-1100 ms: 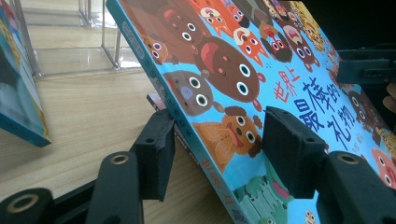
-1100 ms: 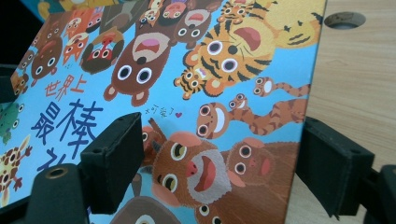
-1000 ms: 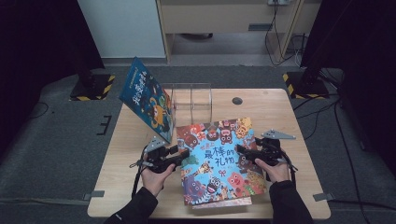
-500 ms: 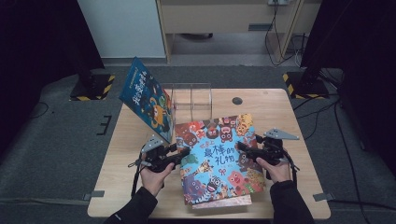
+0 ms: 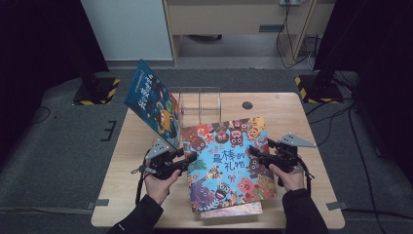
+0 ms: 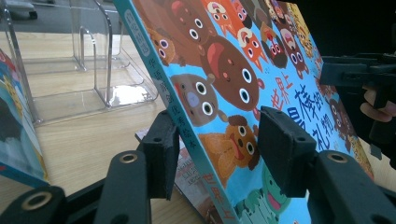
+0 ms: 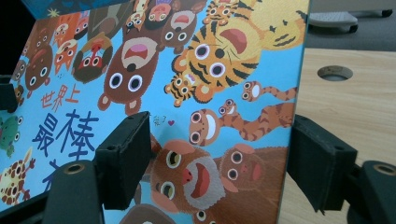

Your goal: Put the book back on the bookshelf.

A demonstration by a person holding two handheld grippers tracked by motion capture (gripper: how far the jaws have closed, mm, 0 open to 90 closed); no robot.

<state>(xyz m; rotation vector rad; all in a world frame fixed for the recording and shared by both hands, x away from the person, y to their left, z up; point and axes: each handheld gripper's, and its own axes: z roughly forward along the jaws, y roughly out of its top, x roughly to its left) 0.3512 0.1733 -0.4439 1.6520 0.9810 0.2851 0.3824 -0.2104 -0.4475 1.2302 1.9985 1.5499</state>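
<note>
A large picture book (image 5: 226, 163) with cartoon animals on a blue cover lies tilted over a pinkish book (image 5: 231, 211) at the table's front. My left gripper (image 5: 191, 158) straddles its spine edge (image 6: 205, 163). One pad (image 6: 282, 149) is over the cover, and a thin gap shows at the other pad (image 6: 161, 156). My right gripper (image 5: 255, 155) straddles the opposite edge (image 7: 285, 177), with one pad (image 7: 123, 156) over the cover and the other (image 7: 320, 165) just clear of the edge. Both pairs of jaws have just been closing with the book between them.
A second blue book (image 5: 153, 107) leans against a clear acrylic stand (image 5: 199, 102) at the back left. A round hole (image 5: 247, 105) sits in the wooden table (image 5: 302, 117) behind the right gripper. Dark floor surrounds the table.
</note>
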